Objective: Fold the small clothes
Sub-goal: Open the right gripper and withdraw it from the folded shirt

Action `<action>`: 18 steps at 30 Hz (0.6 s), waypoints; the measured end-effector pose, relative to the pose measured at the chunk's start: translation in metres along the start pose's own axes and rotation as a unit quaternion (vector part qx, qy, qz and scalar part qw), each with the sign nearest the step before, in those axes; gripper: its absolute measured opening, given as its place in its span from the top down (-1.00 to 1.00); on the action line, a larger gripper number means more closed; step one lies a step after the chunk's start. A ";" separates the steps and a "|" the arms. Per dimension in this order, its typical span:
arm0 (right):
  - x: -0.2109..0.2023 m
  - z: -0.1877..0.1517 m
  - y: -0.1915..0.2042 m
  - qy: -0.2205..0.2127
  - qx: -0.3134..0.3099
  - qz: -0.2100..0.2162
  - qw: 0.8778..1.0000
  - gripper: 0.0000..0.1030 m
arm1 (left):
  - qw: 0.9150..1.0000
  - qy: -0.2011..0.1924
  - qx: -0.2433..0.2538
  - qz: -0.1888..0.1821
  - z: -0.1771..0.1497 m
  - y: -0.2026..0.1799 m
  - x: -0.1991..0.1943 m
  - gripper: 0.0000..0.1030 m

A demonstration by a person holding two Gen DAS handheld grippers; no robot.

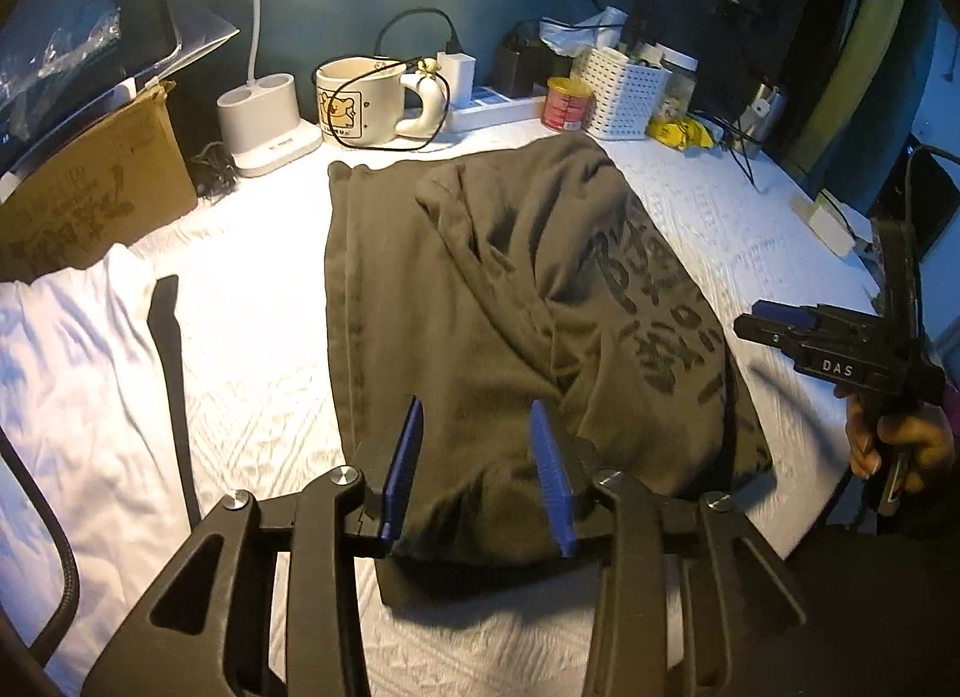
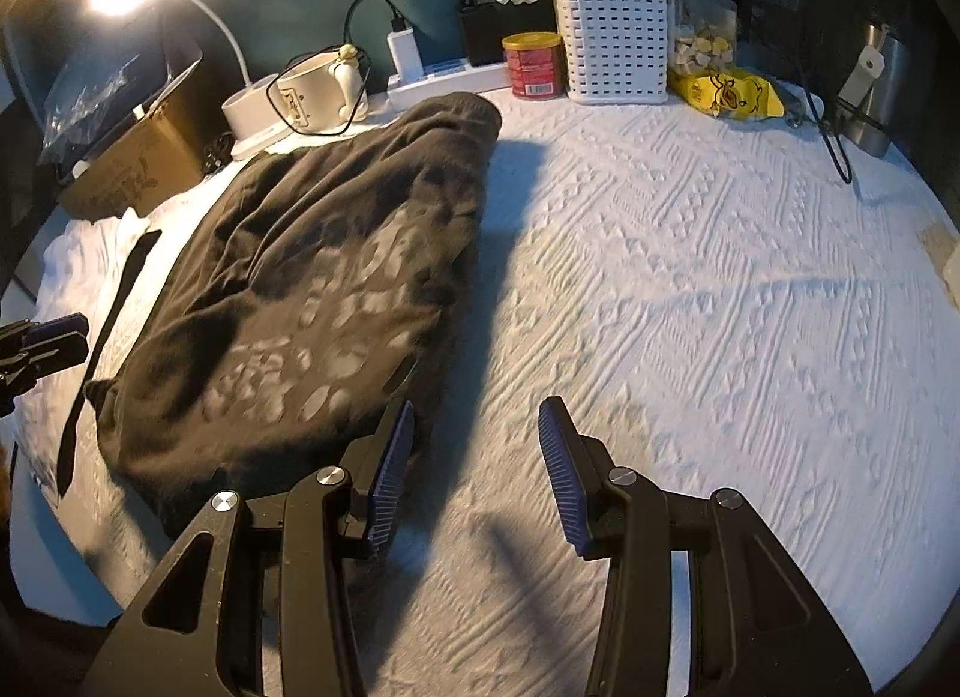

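A dark olive shirt (image 1: pixel 480 289) with dark printed characters lies folded lengthwise on the white textured tablecloth (image 1: pixel 252 337). My left gripper (image 1: pixel 474 406) hovers over the shirt's near edge, its blue pads (image 1: pixel 405 469) apart and pressing on nothing. In the right wrist view the same shirt (image 2: pixel 312 289) lies to the left. My right gripper (image 2: pixel 478 406) stands open above bare tablecloth (image 2: pixel 690 307), just right of the shirt's near corner. The right gripper (image 1: pixel 774 325) also shows at the left wrist view's right edge, held by a hand (image 1: pixel 900 445).
Along the back wall stand a lamp base (image 1: pixel 264 120), a mug (image 1: pixel 360 102), a power strip (image 1: pixel 498 111), a red can (image 1: pixel 564 104), a white basket (image 1: pixel 624 90) and a yellow packet (image 2: pixel 726 90). A cardboard box (image 1: pixel 90 187) sits far left. A black strap (image 1: pixel 171 373) lies left of the shirt.
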State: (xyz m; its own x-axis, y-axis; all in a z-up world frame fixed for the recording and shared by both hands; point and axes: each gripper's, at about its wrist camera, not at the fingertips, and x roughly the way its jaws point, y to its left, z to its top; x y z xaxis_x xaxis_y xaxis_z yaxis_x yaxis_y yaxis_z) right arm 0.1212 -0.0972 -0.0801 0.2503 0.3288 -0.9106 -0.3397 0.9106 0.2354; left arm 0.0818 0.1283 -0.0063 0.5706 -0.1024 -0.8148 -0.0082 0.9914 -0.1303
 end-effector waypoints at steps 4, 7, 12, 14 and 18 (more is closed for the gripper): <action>0.002 0.008 -0.005 -0.005 -0.002 0.005 1.000 0.10 | 1.000 0.003 -0.005 0.011 0.013 0.003 0.013 0.29; 0.005 0.015 -0.010 -0.007 0.001 0.005 1.000 0.10 | 1.000 0.004 -0.010 0.024 0.023 0.010 0.023 0.29; 0.012 0.027 -0.017 -0.008 0.005 0.002 1.000 0.10 | 1.000 -0.001 -0.015 0.019 0.043 0.018 0.035 0.29; 0.016 0.031 -0.018 -0.006 0.006 0.001 1.000 0.10 | 1.000 -0.005 -0.017 0.010 0.049 0.019 0.039 0.29; 0.026 0.041 -0.019 -0.002 0.003 -0.003 1.000 0.10 | 0.999 -0.007 -0.027 -0.021 0.064 0.024 0.058 0.29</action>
State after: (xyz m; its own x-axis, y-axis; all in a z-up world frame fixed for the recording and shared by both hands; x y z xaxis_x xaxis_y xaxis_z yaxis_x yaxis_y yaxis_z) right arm 0.1710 -0.0957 -0.0941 0.2566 0.3250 -0.9102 -0.3326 0.9140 0.2325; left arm 0.1674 0.1517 -0.0205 0.5831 -0.1429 -0.7997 -0.0278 0.9803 -0.1954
